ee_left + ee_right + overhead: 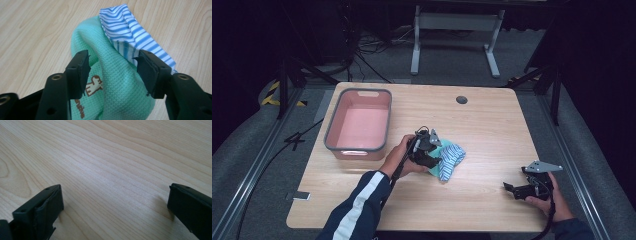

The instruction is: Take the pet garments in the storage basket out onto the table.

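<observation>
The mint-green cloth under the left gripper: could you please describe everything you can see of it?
The mint-green cloth looks like a waffle-textured knit, bunched into a soft mound on the wooden table. It carries a small brown animal print with some lettering below. A blue-and-white striped cloth lies draped over its far side, touching it. The left gripper is open, its fingers straddling the mound.

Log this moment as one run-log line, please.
left tongs: open, straddling mint-green waffle-knit cloth | blue-white striped fabric: lying on it | right tongs: open over bare wooden table | pink plastic bin with grey rim: empty
</observation>
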`<move>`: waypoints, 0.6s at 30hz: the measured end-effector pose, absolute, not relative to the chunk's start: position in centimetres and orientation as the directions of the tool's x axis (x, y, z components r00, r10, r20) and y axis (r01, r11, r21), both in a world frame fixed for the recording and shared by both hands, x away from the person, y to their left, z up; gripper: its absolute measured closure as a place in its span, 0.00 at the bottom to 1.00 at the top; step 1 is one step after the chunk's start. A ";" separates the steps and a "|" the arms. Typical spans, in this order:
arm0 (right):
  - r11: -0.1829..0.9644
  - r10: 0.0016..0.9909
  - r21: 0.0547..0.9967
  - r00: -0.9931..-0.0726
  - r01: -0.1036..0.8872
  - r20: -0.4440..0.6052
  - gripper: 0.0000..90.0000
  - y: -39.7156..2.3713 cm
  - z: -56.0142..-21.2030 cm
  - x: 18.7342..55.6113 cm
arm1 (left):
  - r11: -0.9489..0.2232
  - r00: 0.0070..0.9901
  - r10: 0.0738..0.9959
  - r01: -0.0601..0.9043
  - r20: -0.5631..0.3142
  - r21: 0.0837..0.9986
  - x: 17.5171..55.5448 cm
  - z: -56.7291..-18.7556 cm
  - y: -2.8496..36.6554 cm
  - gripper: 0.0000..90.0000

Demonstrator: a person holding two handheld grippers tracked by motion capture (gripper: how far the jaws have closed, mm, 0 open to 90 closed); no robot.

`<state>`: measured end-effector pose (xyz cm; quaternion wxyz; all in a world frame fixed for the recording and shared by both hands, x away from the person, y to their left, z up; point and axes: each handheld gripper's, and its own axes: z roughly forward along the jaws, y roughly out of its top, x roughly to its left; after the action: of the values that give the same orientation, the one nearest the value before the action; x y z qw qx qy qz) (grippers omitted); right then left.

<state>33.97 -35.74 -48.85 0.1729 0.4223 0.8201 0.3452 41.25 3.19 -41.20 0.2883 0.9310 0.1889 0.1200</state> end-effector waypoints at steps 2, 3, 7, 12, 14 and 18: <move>0.405 0.812 0.712 -0.584 0.573 0.008 0.01 -35.7 -48.9 34.0 | -0.762 0.899 0.421 0.279 0.119 0.585 41.1 -40.9 3.3 0.45; 0.405 0.812 0.712 -0.583 0.574 0.008 0.01 -35.7 -48.9 34.0 | -0.762 0.900 0.418 0.273 0.124 0.587 41.0 -40.7 3.4 0.44; 0.405 0.812 0.712 -0.584 0.573 0.008 0.01 -35.7 -48.9 34.0 | -0.751 0.899 0.420 0.266 0.127 0.604 40.6 -40.1 3.8 0.42; 0.405 0.812 0.712 -0.584 0.574 0.008 0.01 -35.7 -48.9 34.0 | -0.749 0.899 0.416 0.256 0.134 0.611 40.1 -39.5 4.4 0.37; 0.405 0.812 0.712 -0.584 0.573 0.008 0.01 -35.7 -48.9 34.0 | -0.749 0.901 0.412 0.249 0.137 0.613 39.8 -39.2 4.7 0.35; 0.405 0.812 0.712 -0.583 0.573 0.008 0.01 -35.7 -48.9 34.0 | -0.745 0.903 0.408 0.244 0.135 0.621 39.4 -38.8 5.0 0.32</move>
<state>33.97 -35.74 -48.85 0.1729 0.4224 0.8201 0.3452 39.43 4.96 -38.81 0.3107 0.9247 0.1761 0.1320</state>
